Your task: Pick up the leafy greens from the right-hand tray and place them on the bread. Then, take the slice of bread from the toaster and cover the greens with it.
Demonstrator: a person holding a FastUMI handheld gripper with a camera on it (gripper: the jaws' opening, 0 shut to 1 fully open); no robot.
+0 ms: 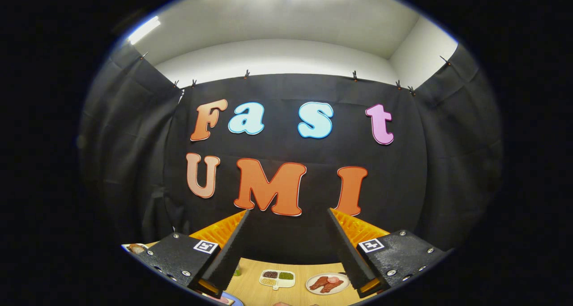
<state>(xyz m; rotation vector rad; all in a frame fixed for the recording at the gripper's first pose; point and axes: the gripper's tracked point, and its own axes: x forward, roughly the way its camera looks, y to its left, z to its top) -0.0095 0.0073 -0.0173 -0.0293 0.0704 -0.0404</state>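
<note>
Tongs (286, 216) wide (empty), above wooden table (250, 288) with divided tray (277, 279).

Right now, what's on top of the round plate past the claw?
The round plate holds reddish slices that look like meat. The open claw touches nothing. One finger covers the plate's right edge, so anything there is hidden. A divided tray sits beside it.

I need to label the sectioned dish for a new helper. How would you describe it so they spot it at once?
On the wooden table, look between the open gripper fingers. The small white tray sits left of the round plate of meat. Unlike the plate, it is squarish and split into compartments of dark, green and pale grains.
</note>
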